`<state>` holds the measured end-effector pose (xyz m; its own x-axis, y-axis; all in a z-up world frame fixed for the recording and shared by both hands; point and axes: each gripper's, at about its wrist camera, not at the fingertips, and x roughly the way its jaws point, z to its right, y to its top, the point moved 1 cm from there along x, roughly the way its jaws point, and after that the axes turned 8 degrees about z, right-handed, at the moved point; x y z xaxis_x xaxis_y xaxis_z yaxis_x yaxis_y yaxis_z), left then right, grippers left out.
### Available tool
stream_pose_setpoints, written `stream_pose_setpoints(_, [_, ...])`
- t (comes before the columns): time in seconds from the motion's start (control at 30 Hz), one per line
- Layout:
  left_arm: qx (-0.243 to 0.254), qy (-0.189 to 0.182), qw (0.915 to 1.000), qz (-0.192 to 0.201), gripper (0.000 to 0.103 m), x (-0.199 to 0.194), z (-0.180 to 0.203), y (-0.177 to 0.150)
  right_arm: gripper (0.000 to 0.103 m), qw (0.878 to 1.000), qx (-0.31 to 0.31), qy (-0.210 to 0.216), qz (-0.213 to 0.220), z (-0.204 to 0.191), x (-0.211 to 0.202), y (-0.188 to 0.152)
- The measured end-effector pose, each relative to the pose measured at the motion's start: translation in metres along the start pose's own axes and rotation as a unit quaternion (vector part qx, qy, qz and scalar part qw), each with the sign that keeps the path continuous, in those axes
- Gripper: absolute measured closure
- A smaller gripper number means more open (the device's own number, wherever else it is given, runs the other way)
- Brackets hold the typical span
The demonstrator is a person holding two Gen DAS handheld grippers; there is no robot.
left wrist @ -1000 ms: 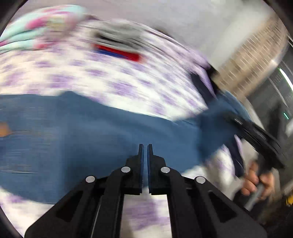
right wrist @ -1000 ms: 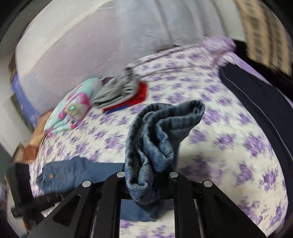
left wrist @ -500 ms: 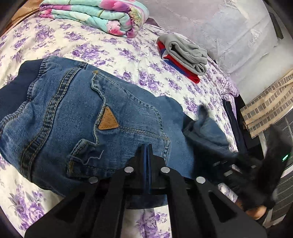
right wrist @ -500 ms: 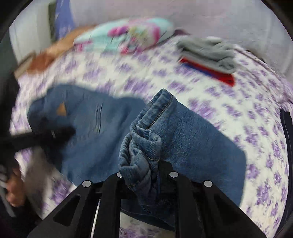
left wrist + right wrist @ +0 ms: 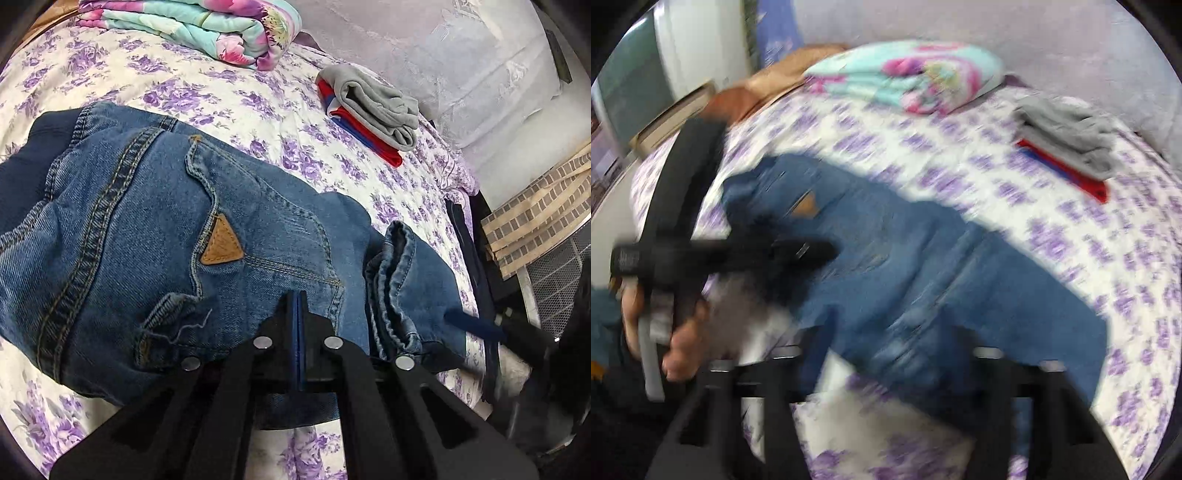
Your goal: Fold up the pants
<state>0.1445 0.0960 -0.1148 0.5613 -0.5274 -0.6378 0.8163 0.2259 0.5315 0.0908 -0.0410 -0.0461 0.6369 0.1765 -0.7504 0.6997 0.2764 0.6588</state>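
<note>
Blue denim jeans (image 5: pixel 155 236) lie folded on the flowered bed, back pocket with a tan triangle patch facing up. The leg cuffs (image 5: pixel 399 280) rest on the right part of the fold. My left gripper (image 5: pixel 297 325) is shut and empty, its tips over the near edge of the jeans. In the blurred right wrist view my right gripper (image 5: pixel 894 354) stands with its jaws wide apart, just above the jeans (image 5: pixel 923 266); the left gripper shows there too (image 5: pixel 738 254). The right gripper shows blurred at the right edge of the left wrist view (image 5: pixel 517 332).
A folded pastel flowered blanket (image 5: pixel 207 29) lies at the far side of the bed. A grey garment on a red and blue one (image 5: pixel 373 110) lies to the right of it. A dark garment (image 5: pixel 465 236) hangs at the bed's right edge.
My right gripper carried the leg cuffs over onto the seat of the jeans, then opened and let them go. My left gripper stayed shut near the near edge.
</note>
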Motion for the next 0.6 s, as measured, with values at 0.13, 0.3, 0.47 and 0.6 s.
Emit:
stream_pose_setpoints(0.13, [-0.001, 0.001, 1.0, -0.001, 0.102, 0.0, -0.001, 0.0, 0.091, 0.998, 0.052, -0.036, -0.019, 0.042, 0.048, 0.016])
stream_pose_setpoints(0.3, [0.008, 0.004, 1.0, 0.0, 0.102, -0.002, 0.003, 0.001, 0.09, 0.995, 0.083, -0.037, -0.05, 0.055, 0.083, 0.006])
stream_pose_setpoints(0.47, [0.017, -0.032, 0.9974, 0.062, 0.043, -0.065, 0.017, 0.003, 0.09, 0.997, 0.08, 0.001, 0.001, 0.047, 0.023, 0.007])
stream_pose_setpoints(0.6, [-0.009, -0.024, 0.9872, 0.158, 0.008, -0.139, 0.002, -0.004, 0.077, 0.996, 0.066, 0.019, 0.065, 0.042, -0.035, -0.013])
